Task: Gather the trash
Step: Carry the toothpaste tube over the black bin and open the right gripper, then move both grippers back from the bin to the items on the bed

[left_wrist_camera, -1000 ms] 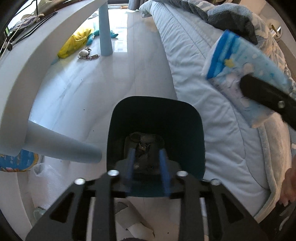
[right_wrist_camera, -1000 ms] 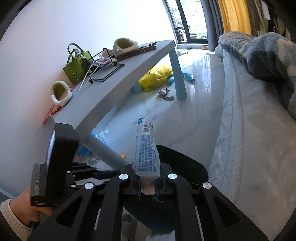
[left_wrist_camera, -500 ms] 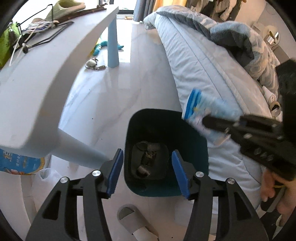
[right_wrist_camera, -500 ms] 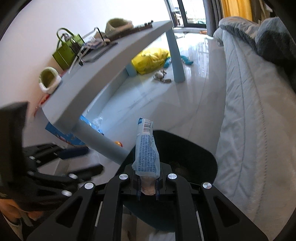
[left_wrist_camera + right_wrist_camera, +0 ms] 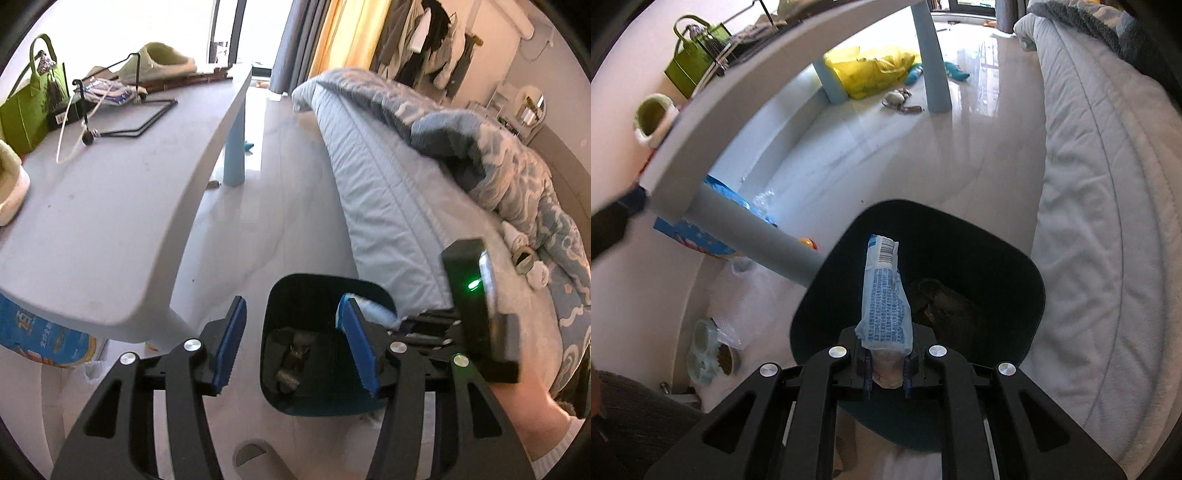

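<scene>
one dark trash bin (image 5: 1015,266), one blue-white wrapper (image 5: 884,295), two grippers – left (image 5: 293,347) and right (image 5: 886,373), one grey table (image 5: 110,206), one green bag (image 5: 22,114), two fuzzy slippers (image 5: 162,61) (image 5: 9,184), one bed (image 5: 399,206), one yellow bag (image 5: 871,70)

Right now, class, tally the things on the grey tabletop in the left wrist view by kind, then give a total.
Slippers: 2
Green bags: 1
Black wire stands: 1
Printed packets: 1
Total: 5
</scene>
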Action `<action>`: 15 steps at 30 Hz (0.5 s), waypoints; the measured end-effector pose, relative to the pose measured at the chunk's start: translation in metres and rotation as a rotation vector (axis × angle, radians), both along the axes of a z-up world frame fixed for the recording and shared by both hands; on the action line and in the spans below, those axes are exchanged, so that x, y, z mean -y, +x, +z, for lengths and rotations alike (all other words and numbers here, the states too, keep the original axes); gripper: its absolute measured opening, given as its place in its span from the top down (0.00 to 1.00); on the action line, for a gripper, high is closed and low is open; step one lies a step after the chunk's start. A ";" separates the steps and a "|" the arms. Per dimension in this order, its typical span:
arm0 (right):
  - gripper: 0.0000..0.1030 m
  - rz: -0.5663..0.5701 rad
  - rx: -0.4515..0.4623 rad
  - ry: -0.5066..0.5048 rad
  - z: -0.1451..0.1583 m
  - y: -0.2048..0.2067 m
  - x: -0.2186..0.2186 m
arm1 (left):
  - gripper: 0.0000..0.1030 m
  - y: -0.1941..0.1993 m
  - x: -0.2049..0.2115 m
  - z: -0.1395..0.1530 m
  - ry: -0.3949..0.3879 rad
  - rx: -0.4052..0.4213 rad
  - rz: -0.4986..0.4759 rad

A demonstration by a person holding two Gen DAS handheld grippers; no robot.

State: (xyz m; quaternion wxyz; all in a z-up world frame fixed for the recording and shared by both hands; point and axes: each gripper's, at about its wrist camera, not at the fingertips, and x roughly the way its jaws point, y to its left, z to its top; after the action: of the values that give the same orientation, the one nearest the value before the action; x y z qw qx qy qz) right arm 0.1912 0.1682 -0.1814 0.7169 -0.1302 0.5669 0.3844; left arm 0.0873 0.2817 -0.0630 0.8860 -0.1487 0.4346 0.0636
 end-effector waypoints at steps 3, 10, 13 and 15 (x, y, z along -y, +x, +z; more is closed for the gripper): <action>0.87 0.001 -0.007 -0.035 -0.008 0.000 0.000 | 0.44 -0.001 0.002 0.008 0.009 0.032 0.006; 0.43 -0.013 -0.017 -0.091 -0.020 -0.002 0.006 | 0.44 -0.007 0.008 0.028 0.054 0.103 -0.001; 0.42 -0.011 -0.014 -0.083 -0.017 -0.003 0.008 | 0.44 -0.008 0.011 0.033 0.077 0.122 0.002; 0.41 -0.007 -0.005 -0.074 -0.012 -0.003 0.009 | 0.44 -0.008 0.013 0.038 0.088 0.138 0.007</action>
State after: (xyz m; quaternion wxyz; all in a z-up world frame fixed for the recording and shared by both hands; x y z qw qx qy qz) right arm 0.1885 0.1597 -0.1935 0.7115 -0.1534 0.5830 0.3611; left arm 0.0794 0.2686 -0.0253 0.9192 -0.1152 0.3690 0.0752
